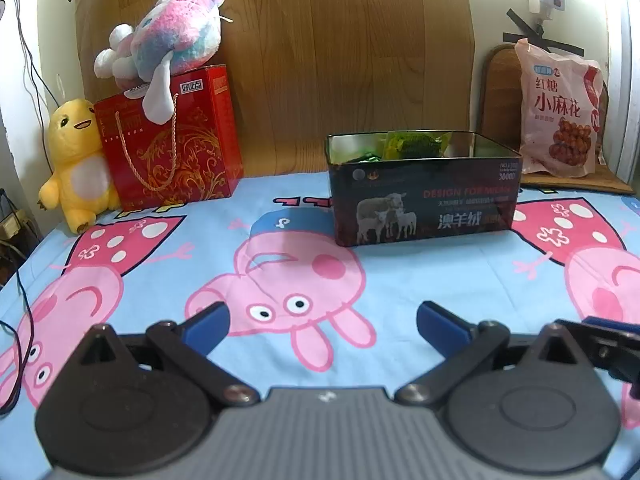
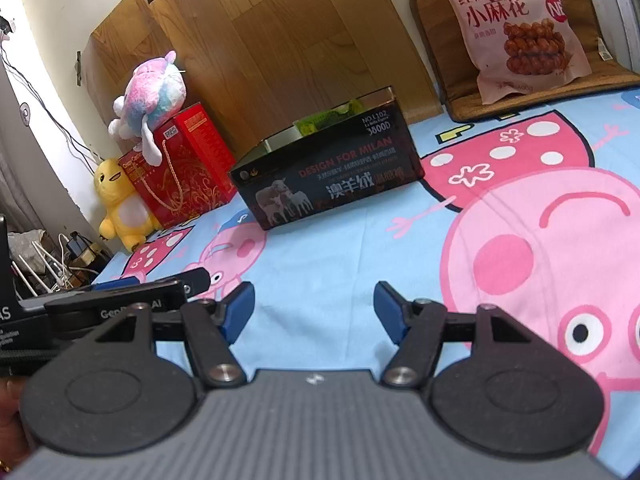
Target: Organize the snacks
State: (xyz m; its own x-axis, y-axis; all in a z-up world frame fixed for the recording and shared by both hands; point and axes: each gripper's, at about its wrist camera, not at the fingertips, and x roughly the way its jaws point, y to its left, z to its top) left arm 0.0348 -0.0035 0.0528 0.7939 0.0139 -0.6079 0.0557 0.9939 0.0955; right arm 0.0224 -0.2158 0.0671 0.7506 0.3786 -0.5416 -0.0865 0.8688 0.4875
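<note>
A black tin box [image 1: 424, 196] with sheep printed on it stands open on the Peppa Pig sheet [image 1: 160, 264]; green snack packets [image 1: 416, 145] lie inside. It also shows in the right wrist view [image 2: 332, 172], with the green packets [image 2: 328, 118] at its rim. A pink bag of fried twists [image 1: 560, 112] leans at the back right, also in the right wrist view [image 2: 516, 28]. My left gripper [image 1: 322, 316] is open and empty, low over the sheet in front of the box. My right gripper [image 2: 314, 300] is open and empty beside it.
A red gift bag [image 1: 172, 140] stands at the back left with a pink-blue plush [image 1: 168, 44] on top and a yellow plush [image 1: 76, 164] beside it. A wooden panel [image 1: 320, 60] backs the bed. Cables [image 2: 60, 256] lie off the left edge.
</note>
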